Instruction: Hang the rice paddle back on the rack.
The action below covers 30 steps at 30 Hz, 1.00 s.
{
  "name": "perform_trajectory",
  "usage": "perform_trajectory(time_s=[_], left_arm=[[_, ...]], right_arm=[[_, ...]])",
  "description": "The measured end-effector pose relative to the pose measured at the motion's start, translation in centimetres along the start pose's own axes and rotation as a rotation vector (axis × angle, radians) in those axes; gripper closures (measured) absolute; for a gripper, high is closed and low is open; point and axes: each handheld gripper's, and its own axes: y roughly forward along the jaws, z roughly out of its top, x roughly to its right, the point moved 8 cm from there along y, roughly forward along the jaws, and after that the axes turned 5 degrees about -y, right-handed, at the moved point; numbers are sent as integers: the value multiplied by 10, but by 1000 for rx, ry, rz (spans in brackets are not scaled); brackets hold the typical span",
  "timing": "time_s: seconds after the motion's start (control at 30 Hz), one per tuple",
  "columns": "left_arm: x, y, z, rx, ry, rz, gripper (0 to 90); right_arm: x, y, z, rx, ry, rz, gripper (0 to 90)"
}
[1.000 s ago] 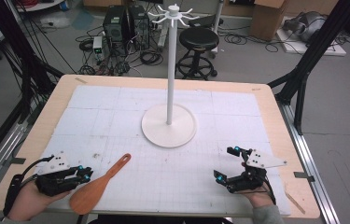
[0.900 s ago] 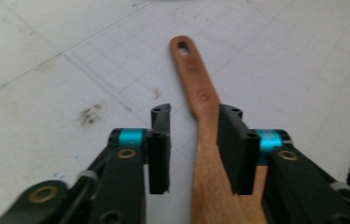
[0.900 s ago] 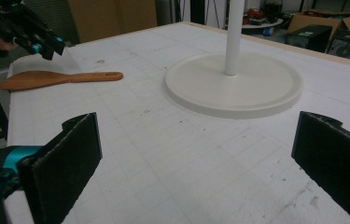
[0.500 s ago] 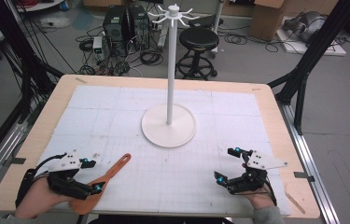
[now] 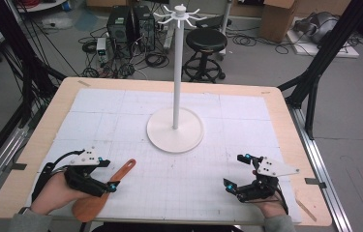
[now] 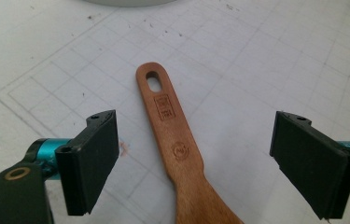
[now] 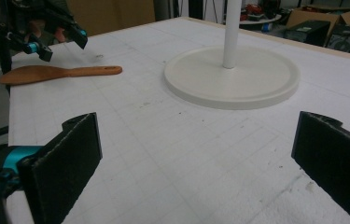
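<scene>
At far left of the high view, left gripper (image 5: 102, 176) low over the near edge of the white gridded bench (image 5: 121, 106), fingers (image 6: 91, 156) spread wide after just opening, gripping nothing. Between them, untouched by either pad, flat brown wooden spatula (image 5: 104, 193) lying on the bench: slotted handle end pointing away toward the middle, broad blade toward the near edge, partly under the gripper. Farther back at centre, round white stand base (image 5: 175, 129) with tall white pole (image 5: 176, 67), well apart from the spatula. At right, right gripper (image 5: 239, 171) resting near the front edge, fingers (image 7: 67, 156) likewise wide apart and empty, aimed toward the stand base.
</scene>
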Motion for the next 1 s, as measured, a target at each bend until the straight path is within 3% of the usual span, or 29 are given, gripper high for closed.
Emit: perform_trajectory(time_s=[0.2, 0.5, 0.93, 1.0], left_arm=[[-6, 5, -1, -27, -20, 14, 191], [-21, 13, -4, -71, -70, 78, 264], [-14, 24, -7, -120, -59, 94, 349], [-12, 27, -9, -146, -50, 94, 349]], right_arm=[[-2, -1, -2, -10, 3, 2, 1], [-2, 2, -2, -12, 6, 6, 1], [-3, 2, -1, -11, 4, 13, 1], [-2, 2, -1, -13, 5, 13, 1]])
